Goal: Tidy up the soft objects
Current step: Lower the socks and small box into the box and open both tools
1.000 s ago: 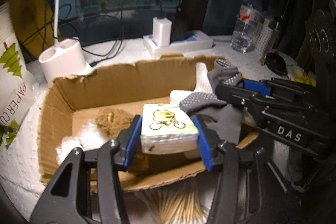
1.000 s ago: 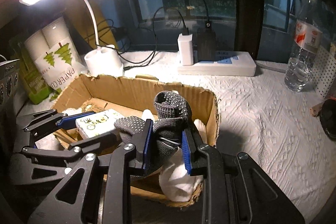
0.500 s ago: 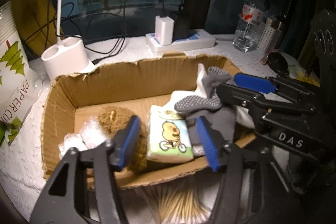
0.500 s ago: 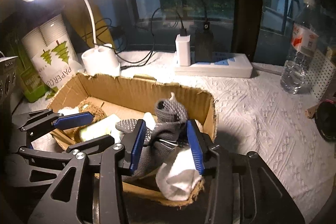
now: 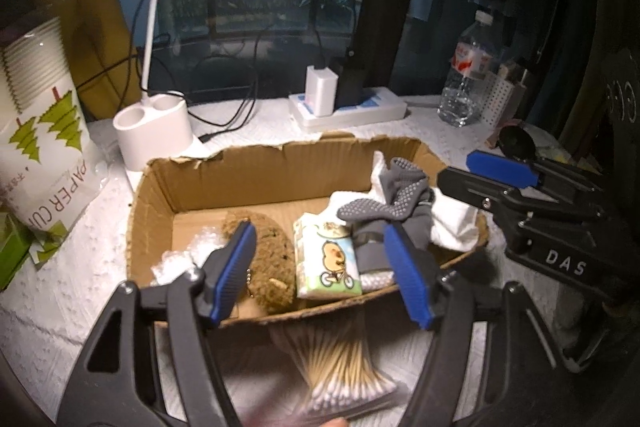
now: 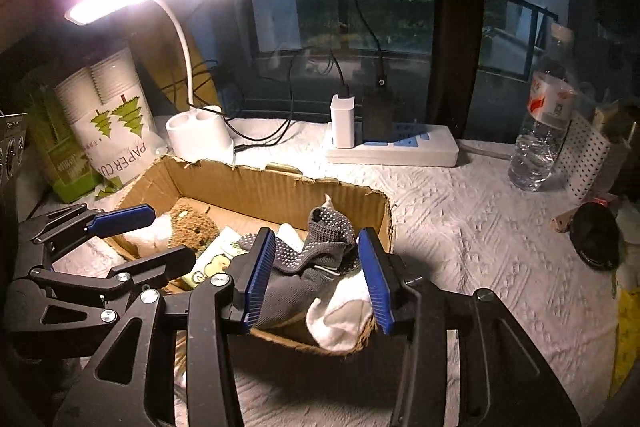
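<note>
A torn cardboard box (image 5: 256, 163) holds a brown plush toy (image 5: 266, 235), a cartoon-printed tissue pack (image 5: 330, 261), a grey dotted sock (image 5: 394, 199) and a white sock (image 5: 452, 223). My left gripper (image 5: 320, 227) hovers above the box's near wall; its jaws are opening, and the tissue pack lies below them untouched. My right gripper (image 6: 317, 233) stands open over the grey sock (image 6: 320, 259) and white sock (image 6: 340, 311), its pads clear of both. Each gripper shows in the other's view: the right gripper (image 5: 472, 173), the left gripper (image 6: 168, 233).
A bag of cotton swabs (image 5: 344, 359) lies just in front of the box. Behind the box are a white lamp base (image 5: 154, 131), a paper cup pack (image 5: 40, 131), a power strip (image 5: 348, 107) and a water bottle (image 5: 466, 83). White quilted cloth (image 6: 460, 227) covers the table.
The left gripper let go of the tissue pack, which now lies in the box. The right gripper released the grey sock. Both jaws widened and both grippers rose and drew back.
</note>
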A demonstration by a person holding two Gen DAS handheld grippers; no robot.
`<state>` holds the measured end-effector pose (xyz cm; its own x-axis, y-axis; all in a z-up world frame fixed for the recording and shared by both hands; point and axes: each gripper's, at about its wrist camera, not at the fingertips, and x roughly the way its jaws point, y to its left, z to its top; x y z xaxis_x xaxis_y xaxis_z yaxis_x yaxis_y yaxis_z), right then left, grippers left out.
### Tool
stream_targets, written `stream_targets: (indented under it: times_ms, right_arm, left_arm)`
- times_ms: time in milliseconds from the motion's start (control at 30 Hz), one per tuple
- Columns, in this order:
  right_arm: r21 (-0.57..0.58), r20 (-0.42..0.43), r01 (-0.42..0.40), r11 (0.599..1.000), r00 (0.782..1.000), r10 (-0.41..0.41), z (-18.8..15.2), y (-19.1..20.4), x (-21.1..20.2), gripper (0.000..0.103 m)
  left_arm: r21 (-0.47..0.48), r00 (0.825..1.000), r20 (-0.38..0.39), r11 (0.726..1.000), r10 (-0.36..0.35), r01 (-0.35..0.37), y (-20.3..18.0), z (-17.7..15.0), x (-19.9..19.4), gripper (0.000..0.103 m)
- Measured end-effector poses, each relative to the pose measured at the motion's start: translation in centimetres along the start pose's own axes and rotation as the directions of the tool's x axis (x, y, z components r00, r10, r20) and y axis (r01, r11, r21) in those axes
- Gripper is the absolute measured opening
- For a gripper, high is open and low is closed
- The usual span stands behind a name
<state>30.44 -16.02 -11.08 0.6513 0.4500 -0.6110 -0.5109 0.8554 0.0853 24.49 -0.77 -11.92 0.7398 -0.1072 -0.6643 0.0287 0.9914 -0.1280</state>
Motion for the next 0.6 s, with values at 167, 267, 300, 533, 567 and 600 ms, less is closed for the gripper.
stream_targets:
  times_ms: [167,267,300,533,567,600]
  right_arm:
    - [-0.003,0.013,0.006,1.0,1.0,-0.006,0.0,0.7,-1.2,0.046]
    - [-0.006,0.02,0.007,1.0,1.0,-0.007,-0.1,1.2,-2.0,0.046]
    - [-0.008,0.022,0.01,1.0,1.0,-0.01,-0.1,1.4,-2.3,0.046]
    - [-0.014,0.032,0.017,1.0,0.999,-0.017,-0.3,2.5,-3.8,0.047]
    - [-0.018,0.031,0.014,1.0,0.999,-0.013,-0.4,2.8,-3.9,0.047]
    - [-0.021,0.031,0.016,1.0,0.999,-0.015,-0.5,3.0,-4.1,0.047]
  left_arm:
    - [-0.004,1.0,0.027,1.0,-0.003,0.003,0.1,-0.2,-1.6,0.069]
    - [-0.007,0.999,0.043,1.0,-0.005,0.006,0.3,-0.4,-2.5,0.069]
    - [-0.008,0.999,0.046,1.0,-0.006,0.006,0.4,-0.5,-2.7,0.07]
    - [-0.029,0.997,0.083,1.0,-0.009,0.011,1.2,-1.1,-4.9,0.074]
    - [-0.033,0.996,0.087,0.999,-0.008,0.011,1.3,-1.2,-5.2,0.074]
    - [-0.037,0.996,0.094,0.999,-0.007,0.011,1.5,-1.3,-5.6,0.074]
